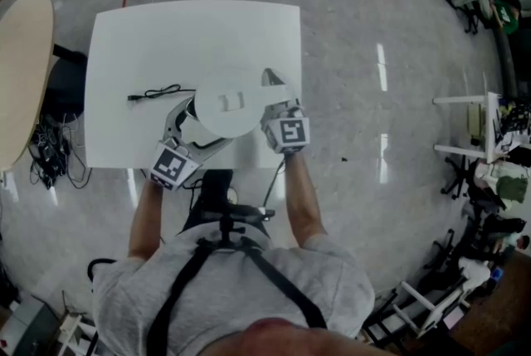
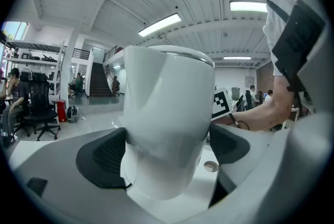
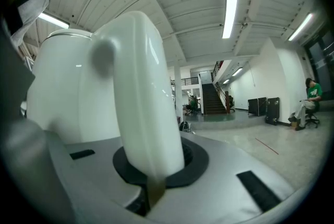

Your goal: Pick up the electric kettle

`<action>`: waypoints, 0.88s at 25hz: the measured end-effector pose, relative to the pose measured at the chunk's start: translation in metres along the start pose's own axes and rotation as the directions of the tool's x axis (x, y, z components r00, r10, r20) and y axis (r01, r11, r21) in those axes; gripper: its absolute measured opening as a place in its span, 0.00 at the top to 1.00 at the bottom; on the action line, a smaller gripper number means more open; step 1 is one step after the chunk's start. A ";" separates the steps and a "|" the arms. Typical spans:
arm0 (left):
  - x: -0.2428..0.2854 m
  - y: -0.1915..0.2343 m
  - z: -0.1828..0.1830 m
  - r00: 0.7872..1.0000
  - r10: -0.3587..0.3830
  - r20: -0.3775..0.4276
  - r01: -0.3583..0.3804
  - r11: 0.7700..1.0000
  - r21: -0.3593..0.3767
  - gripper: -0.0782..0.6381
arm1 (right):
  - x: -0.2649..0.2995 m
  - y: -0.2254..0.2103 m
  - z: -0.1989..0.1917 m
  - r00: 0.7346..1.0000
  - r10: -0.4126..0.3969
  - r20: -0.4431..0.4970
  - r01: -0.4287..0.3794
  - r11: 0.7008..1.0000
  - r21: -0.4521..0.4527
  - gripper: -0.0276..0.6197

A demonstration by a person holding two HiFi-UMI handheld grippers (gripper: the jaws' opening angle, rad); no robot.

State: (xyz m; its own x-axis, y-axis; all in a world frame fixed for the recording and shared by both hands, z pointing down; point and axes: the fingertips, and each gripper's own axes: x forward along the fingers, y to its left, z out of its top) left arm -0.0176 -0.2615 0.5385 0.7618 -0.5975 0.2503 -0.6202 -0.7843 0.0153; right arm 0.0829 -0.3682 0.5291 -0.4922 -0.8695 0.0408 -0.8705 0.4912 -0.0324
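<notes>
Right claw (image 1: 275, 115) clamps the handle (image 3: 141, 92) of the white plastic electric kettle (image 1: 232, 103), at its 10 o'clock; left claw (image 1: 195, 129) squeezes the body, kettle at 1 o'clock.

A white table (image 1: 124, 130) stands on a shiny grey floor (image 1: 373, 180). A thin black cord (image 1: 154, 94) lies on the table's left side

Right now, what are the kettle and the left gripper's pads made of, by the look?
Kettle: likely glossy white plastic; smooth moulded curves, and soft ceiling-light highlights on its handle. Coated metal can't be ruled out.
Pads: probably matte black rubber; fine dotted texture, no glare.
</notes>
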 end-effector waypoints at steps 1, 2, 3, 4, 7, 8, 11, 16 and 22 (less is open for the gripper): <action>-0.003 -0.004 0.001 1.000 0.001 -0.001 -0.001 1.000 0.004 0.18 | -0.004 0.003 0.002 1.000 0.004 0.003 -0.004 1.000 -0.003 0.95; -0.008 -0.007 0.002 1.000 0.003 0.000 -0.003 1.000 0.006 0.18 | -0.007 0.006 0.005 1.000 0.007 0.005 -0.007 1.000 -0.004 0.95; -0.012 -0.009 0.003 1.000 0.007 0.002 -0.007 1.000 0.006 0.18 | -0.010 0.010 0.007 1.000 0.009 0.005 -0.009 1.000 -0.004 0.95; -0.017 -0.012 0.004 1.000 0.011 0.005 -0.011 1.000 0.004 0.18 | -0.013 0.015 0.010 1.000 0.009 0.003 -0.009 1.000 -0.002 0.95; -0.031 -0.019 0.006 1.000 0.017 0.006 -0.017 1.000 0.004 0.18 | -0.021 0.027 0.017 1.000 0.018 0.010 -0.018 1.000 -0.015 0.95; -0.036 -0.021 0.006 1.000 0.017 0.006 -0.017 1.000 0.006 0.18 | -0.024 0.031 0.018 1.000 0.021 0.016 -0.021 1.000 -0.022 0.95; -0.049 -0.032 0.008 1.000 0.016 0.006 -0.016 1.000 0.014 0.18 | -0.037 0.041 0.025 0.999 0.024 0.025 -0.023 0.999 -0.038 0.95; -0.066 -0.054 0.020 1.000 0.027 0.013 -0.027 1.000 -0.001 0.18 | -0.065 0.054 0.034 1.000 0.017 -0.013 -0.017 1.000 -0.021 0.95; -0.088 -0.084 0.024 0.999 0.041 0.010 -0.041 0.999 -0.003 0.18 | -0.097 0.067 0.035 1.000 0.021 -0.005 -0.021 1.000 -0.023 0.95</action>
State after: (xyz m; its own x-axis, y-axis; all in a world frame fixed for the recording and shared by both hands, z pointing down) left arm -0.0282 -0.1474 0.4916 0.7374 -0.6312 0.2407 -0.6517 -0.7584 0.0076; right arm 0.0727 -0.2525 0.4880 -0.5107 -0.8586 0.0450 -0.8597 0.5107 -0.0103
